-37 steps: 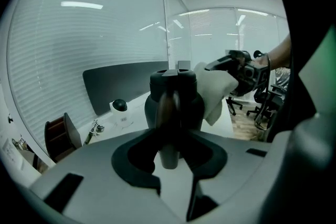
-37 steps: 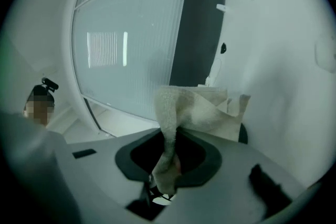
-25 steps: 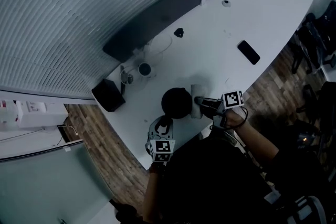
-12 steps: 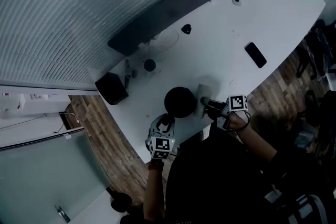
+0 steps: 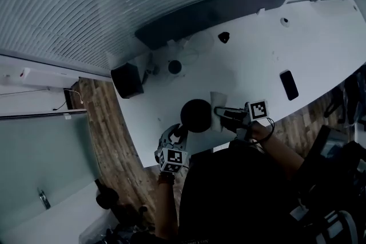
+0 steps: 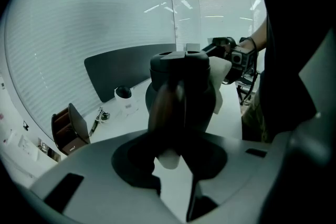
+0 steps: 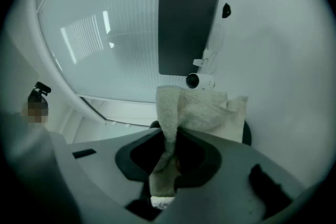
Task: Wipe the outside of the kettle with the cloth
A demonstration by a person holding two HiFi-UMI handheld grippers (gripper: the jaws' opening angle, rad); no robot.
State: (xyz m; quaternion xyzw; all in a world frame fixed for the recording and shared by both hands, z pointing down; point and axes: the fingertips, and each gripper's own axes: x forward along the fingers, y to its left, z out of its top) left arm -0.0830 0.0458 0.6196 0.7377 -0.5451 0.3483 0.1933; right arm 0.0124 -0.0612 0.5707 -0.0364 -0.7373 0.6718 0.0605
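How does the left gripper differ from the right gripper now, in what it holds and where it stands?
The left gripper is shut on the handle of the round black kettle; the right gripper is shut on the pale woven cloth. The left gripper stands at the kettle's near side; the right gripper holds the cloth against its right side. Both have jaws closed on something.

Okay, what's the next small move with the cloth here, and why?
Probably sweep the right hand-held gripper so the cloth rubs around the kettle. The cloth is clamped in its jaws and appears pressed to the kettle's right side, while the left hand-held gripper is shut on the handle, steadying it.
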